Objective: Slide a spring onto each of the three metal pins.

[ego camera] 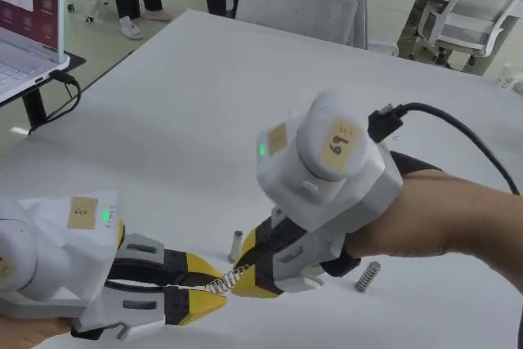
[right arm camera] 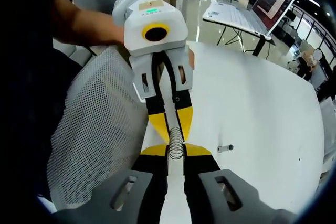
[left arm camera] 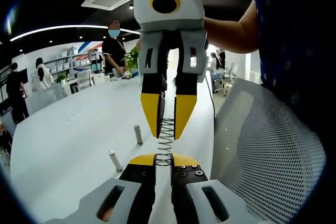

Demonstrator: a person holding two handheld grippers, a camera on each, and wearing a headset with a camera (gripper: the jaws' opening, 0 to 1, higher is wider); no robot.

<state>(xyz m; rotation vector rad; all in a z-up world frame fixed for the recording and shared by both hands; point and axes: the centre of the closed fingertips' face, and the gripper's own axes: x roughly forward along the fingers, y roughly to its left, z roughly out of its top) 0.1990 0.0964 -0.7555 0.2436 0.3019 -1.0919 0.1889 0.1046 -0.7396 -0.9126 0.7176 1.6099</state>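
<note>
A small metal spring (ego camera: 222, 282) hangs in the air between the two grippers, just above the white table (ego camera: 204, 120). My left gripper (ego camera: 219, 292) comes in from the lower left and is shut on one end of it. From the right, my right gripper (ego camera: 239, 270) is shut on the other end. The left gripper view has the spring (left arm camera: 166, 140) running from my own jaws up into the right gripper (left arm camera: 166, 131). A short metal pin (ego camera: 236, 245) stands on the table just behind the jaws. A second spring (ego camera: 368, 276) lies to the right.
An open laptop (ego camera: 24, 22) on a stand with a cable is at the far left. Office chairs (ego camera: 298, 6) and seated people are beyond the table's far edge. A grey mesh chair back (right arm camera: 100, 124) sits close beside the grippers.
</note>
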